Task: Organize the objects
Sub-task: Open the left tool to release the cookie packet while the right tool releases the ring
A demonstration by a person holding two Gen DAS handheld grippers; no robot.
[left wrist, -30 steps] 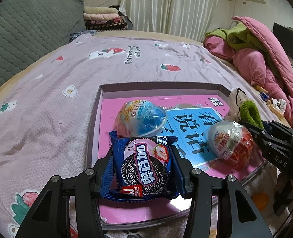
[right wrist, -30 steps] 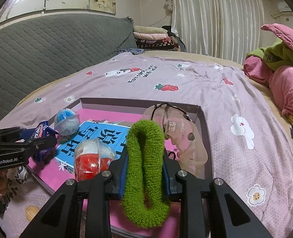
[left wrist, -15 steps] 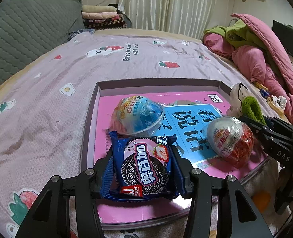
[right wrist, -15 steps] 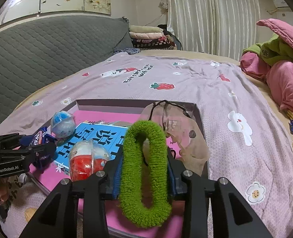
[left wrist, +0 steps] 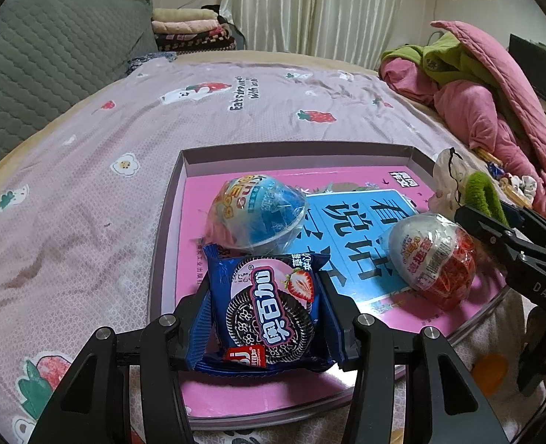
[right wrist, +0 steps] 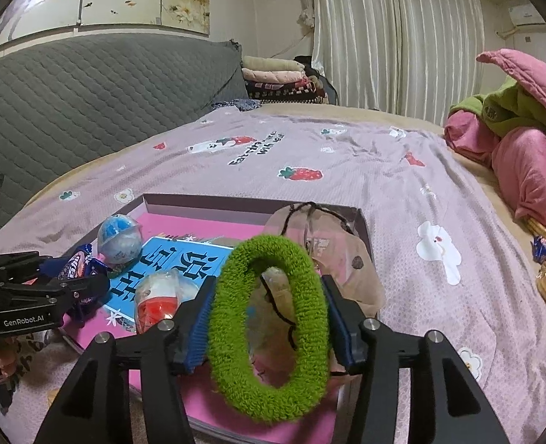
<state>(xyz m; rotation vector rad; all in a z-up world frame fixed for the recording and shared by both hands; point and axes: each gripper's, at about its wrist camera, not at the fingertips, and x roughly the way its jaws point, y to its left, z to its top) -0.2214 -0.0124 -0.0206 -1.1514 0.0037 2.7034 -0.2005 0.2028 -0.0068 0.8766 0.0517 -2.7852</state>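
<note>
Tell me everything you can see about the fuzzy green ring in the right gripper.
The green ring is a fluffy, terry-like loop, probably a hair scrunchie, standing upright as an open oval between the right gripper fingers, over the pink tray near edge. The jaws have just been opening; its sides still touch the blue pads. A translucent pouch lies behind it.

Pink quilt [left wrist: 494, 111], curtains [right wrist: 391, 37], headboard [right wrist: 88, 92]

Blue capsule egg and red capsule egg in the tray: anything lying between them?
No object. In the left wrist view only the tray's blue printed panel shows between the blue capsule egg and the red capsule egg.
</note>
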